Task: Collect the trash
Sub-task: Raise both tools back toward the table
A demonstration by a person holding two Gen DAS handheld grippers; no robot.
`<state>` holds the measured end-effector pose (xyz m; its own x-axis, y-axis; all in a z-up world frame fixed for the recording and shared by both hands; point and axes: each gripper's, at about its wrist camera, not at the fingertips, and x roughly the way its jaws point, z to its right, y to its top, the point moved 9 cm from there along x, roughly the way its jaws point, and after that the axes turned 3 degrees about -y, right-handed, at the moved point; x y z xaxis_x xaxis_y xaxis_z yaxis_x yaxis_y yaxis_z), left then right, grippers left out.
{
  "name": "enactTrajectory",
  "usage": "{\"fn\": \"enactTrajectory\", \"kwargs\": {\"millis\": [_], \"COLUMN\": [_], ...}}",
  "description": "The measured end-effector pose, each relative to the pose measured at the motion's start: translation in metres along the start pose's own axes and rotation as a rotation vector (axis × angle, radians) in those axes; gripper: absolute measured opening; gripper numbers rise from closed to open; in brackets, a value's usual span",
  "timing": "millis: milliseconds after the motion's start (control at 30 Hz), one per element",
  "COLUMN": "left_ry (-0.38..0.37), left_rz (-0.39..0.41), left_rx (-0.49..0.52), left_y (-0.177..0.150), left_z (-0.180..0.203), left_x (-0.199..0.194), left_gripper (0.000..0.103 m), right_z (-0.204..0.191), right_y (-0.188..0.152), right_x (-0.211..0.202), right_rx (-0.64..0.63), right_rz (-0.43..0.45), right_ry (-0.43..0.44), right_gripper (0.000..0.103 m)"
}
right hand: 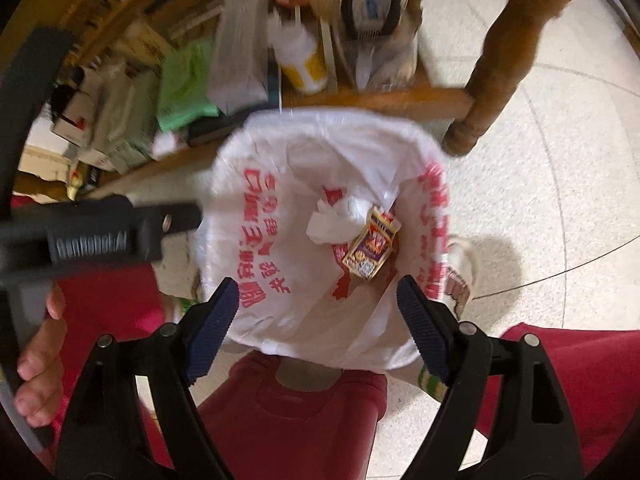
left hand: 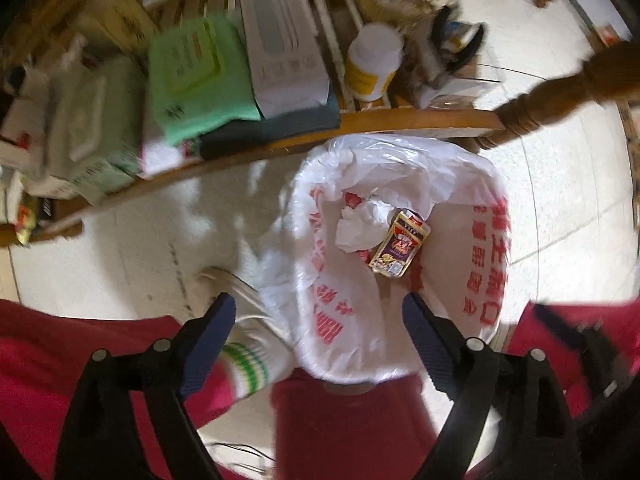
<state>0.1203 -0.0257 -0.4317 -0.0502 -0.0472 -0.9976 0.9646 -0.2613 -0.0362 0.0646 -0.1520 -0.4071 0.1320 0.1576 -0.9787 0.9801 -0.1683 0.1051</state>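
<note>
A bin lined with a white plastic bag with red print (left hand: 472, 240) stands on the floor below both grippers; it also shows in the right wrist view (right hand: 260, 216). Inside lie a purple and gold carton (left hand: 400, 248) (right hand: 370, 246) and crumpled white tissue (left hand: 360, 228) (right hand: 334, 220). My left gripper (left hand: 318, 314) is open and empty above the bin's near left rim. My right gripper (right hand: 316, 296) is open and empty above the bin's near rim. The left gripper's body (right hand: 92, 236) shows at the left of the right wrist view.
A low wooden shelf (left hand: 400, 120) behind the bin holds a green pack (left hand: 200, 76), a white box (left hand: 280, 40), a white and yellow bottle (left hand: 372, 60) and other clutter. A turned wooden leg (right hand: 496, 72) stands at right. Red trousers (right hand: 296, 420) and a socked foot (left hand: 256, 356) are near the bin.
</note>
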Motion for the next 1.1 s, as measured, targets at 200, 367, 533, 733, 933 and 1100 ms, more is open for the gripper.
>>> {"fn": "enactTrajectory", "kwargs": {"millis": [200,367,533,733,933,1100], "left_ry": [0.052,0.015,-0.008,0.026,0.079,0.098], "left_rz": [0.104,0.226,0.358,0.435,0.437,0.413], "left_rx": [0.211,0.287,0.347,0.491,0.627,0.755], "left_y": [-0.037,-0.049,-0.04,-0.025,-0.009,0.002], "left_z": [0.0,-0.019,-0.042,-0.052,-0.054,-0.046], "left_x": [-0.076,-0.176,-0.282,-0.364,-0.391,-0.391], "left_gripper": [0.086,0.086,0.093,0.094,0.094,0.094], "right_z": [0.001,-0.014,-0.048,-0.093,-0.129,-0.145], "right_y": [0.016,0.043,0.07,0.099,0.13,0.162], "right_x": [-0.101,-0.202,-0.298,-0.385,-0.436,-0.448], "right_rx": [-0.065,-0.192,-0.367,-0.537,-0.623,-0.67], "right_rz": [0.2,0.386,0.54,0.634,0.64,0.632], "right_ry": [0.0,-0.014,-0.022,0.001,0.054,0.017], "right_gripper": [0.088,0.095,0.096,0.096,0.096,0.096]}}
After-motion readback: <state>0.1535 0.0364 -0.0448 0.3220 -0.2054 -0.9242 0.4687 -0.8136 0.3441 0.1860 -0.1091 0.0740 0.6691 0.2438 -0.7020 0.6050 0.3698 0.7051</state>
